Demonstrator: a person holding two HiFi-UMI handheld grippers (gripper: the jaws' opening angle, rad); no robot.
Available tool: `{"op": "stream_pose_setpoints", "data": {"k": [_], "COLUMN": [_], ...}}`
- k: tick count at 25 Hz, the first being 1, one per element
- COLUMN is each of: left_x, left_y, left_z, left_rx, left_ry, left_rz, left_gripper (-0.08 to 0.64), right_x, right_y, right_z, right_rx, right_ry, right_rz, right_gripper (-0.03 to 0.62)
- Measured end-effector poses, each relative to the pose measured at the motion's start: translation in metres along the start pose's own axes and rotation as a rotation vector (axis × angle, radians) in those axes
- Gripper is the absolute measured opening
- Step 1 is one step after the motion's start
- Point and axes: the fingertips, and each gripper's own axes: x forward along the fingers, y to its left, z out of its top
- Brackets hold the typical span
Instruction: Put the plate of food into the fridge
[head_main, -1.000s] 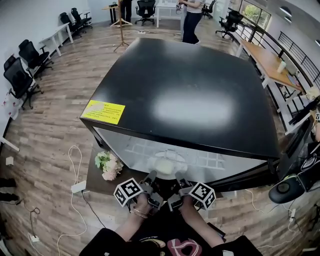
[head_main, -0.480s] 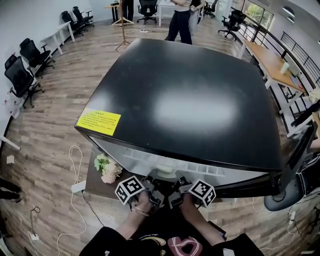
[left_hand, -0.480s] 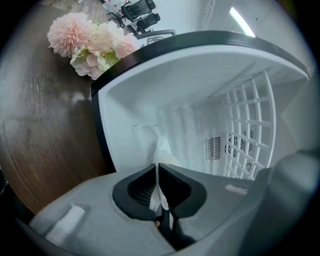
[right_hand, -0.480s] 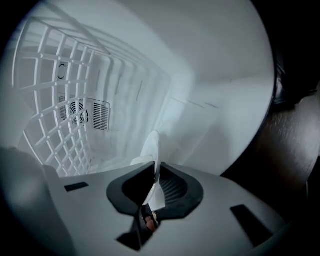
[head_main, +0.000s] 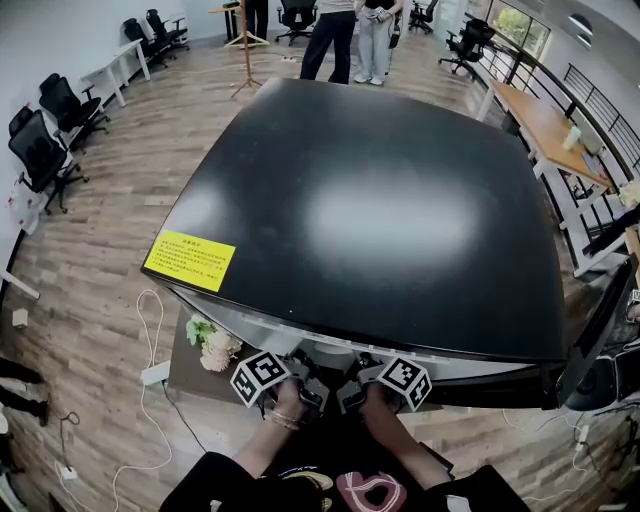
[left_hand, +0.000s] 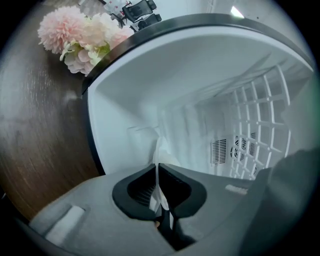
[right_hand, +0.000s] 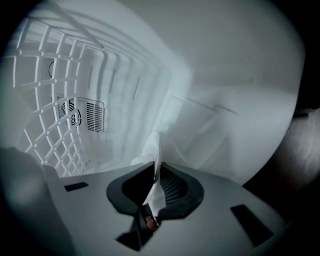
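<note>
The fridge (head_main: 380, 200) is a low white box under a wide black top, open toward me. Both grippers reach into its opening, and in the head view the top hides the plate and the jaw tips. My left gripper (head_main: 306, 370) is shut on the thin white rim of the plate (left_hand: 161, 150), with the white fridge wall (left_hand: 125, 100) beyond it. My right gripper (head_main: 352, 374) has the opposite rim of the plate (right_hand: 155, 145) between its jaws. Those jaws are opening, and the rim leans loosely across the gap. No food shows in any view.
A wire shelf (left_hand: 260, 115) and a vent (right_hand: 94, 116) line the back of the fridge. Pink and white flowers (head_main: 212, 345) lie on the dark wooden stand left of the opening. A yellow label (head_main: 190, 260) sits on the fridge top. Two people (head_main: 345, 30) stand behind it.
The black fridge top now covers the white interior and the plate in the head view. Both grippers sit closer under its front edge. The people at the back have shifted left.
</note>
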Motion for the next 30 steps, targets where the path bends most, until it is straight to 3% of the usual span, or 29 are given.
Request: {"op": "stream_pose_setpoints", "data": {"k": [7, 30], "left_x": [0.005, 0.008], "left_y": [0.003, 0.002], "left_z": [-0.001, 0.007], "left_rx": [-0.008, -0.018], "left_ry": [0.011, -0.033], "left_rz": [0.024, 0.063], "left_gripper": [0.020, 0.018], "right_x": [0.002, 0.001], "right_y": [-0.008, 0.001], "right_z": [-0.001, -0.011], "right_rx": [0.008, -0.017], "right_ry": [0.018, 0.028], "right_rz": [-0.042, -0.036], "right_gripper": [0.046, 0.078]}}
